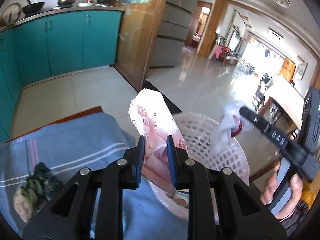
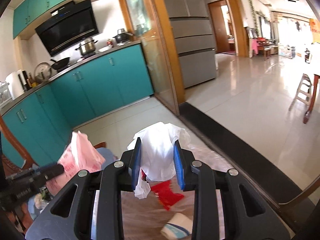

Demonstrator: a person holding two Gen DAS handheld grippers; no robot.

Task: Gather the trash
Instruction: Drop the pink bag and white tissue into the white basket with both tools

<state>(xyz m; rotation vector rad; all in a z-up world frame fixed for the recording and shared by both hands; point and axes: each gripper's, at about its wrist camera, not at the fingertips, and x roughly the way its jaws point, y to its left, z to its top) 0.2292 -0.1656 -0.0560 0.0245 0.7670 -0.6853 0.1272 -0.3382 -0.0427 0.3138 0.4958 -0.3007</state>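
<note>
My left gripper (image 1: 155, 140) is shut on a pink printed plastic bag (image 1: 152, 116) and holds it up over the table's edge, beside a white lattice basket (image 1: 202, 132). My right gripper (image 2: 158, 146) is shut on a crumpled white plastic bag (image 2: 160, 148) and holds it above the basket's clear liner (image 2: 200, 206), where a red wrapper (image 2: 168, 194) and a white-and-blue paper cup (image 2: 176, 228) lie. The right gripper (image 1: 243, 111) with the white bag (image 1: 222, 134) also shows in the left wrist view. The pink bag (image 2: 80, 156) shows left in the right wrist view.
A blue striped cloth (image 1: 80, 144) covers the table, with a dark green leafy scrap (image 1: 38, 182) at the left. Teal kitchen cabinets (image 2: 96, 84) stand behind, a grey fridge (image 2: 194, 40) further back. A black floor sill (image 2: 230, 146) runs past the basket.
</note>
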